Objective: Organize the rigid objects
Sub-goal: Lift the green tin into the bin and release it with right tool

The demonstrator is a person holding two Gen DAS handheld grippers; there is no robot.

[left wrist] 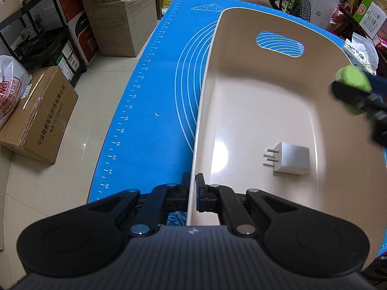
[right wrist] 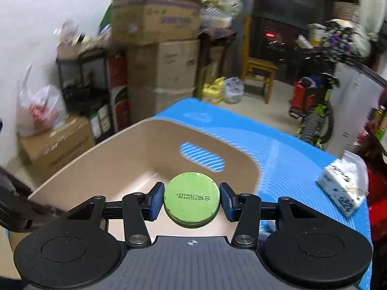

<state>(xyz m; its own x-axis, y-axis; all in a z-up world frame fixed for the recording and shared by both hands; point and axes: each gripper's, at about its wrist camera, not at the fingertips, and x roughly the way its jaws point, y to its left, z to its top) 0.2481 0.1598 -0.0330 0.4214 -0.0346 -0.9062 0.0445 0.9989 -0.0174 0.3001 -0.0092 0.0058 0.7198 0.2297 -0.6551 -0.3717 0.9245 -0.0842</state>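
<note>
1. The left gripper (left wrist: 194,194) is built of matte black linkages joined by silver rivets.
2. Blue pads (right wrist: 155,200) are fitted on the right gripper (right wrist: 192,200).
3. A ribbed grey housing with a small crosshair marking is shared by both.

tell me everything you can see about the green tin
The green tin is a small round, flat container, metal by the look of it, with black printed code on the face turned to the camera. The right tongs clamp its sides, holding it in the air above the beige bin. Nothing else touches it.
</note>
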